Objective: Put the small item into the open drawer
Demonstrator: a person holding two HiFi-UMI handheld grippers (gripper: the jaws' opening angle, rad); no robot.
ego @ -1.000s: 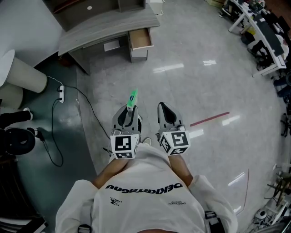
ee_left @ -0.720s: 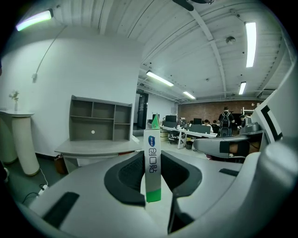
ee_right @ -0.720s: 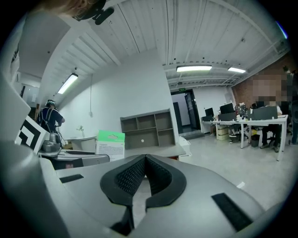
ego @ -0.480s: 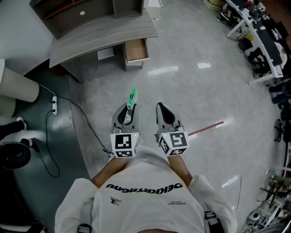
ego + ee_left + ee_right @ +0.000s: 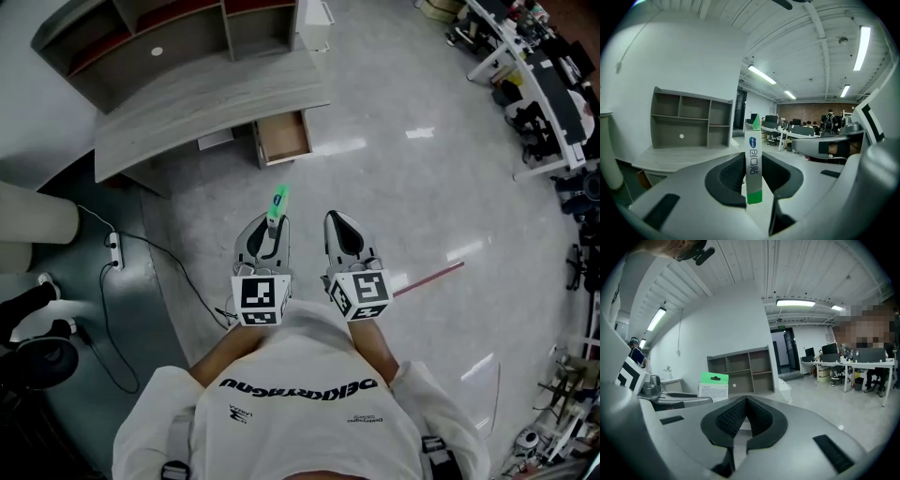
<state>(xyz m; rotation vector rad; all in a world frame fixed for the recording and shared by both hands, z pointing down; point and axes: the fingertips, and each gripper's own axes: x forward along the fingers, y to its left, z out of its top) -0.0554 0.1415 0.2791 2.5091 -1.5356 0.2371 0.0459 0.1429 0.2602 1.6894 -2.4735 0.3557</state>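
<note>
My left gripper (image 5: 270,228) (image 5: 752,176) is shut on a small flat white and green box (image 5: 277,202) (image 5: 753,171), which stands on edge between the jaws and sticks out past the tips. In the right gripper view that box (image 5: 713,385) shows at the left. My right gripper (image 5: 339,228) (image 5: 743,416) is shut with nothing between its pads. Both are held side by side in front of the person, above the floor. The open drawer (image 5: 283,137) sticks out from under the grey desk (image 5: 202,103) ahead, and its inside looks empty.
A shelf unit (image 5: 169,21) (image 5: 690,119) stands behind the desk. A power strip with cable (image 5: 114,248) lies on the dark floor at the left. A red line (image 5: 427,278) marks the floor on the right. Office desks (image 5: 534,66) stand at the far right.
The desk and its open drawer have come closer and slid lower in the head view as the person walked forward. Both grippers keep their places, the box still in the left one.
</note>
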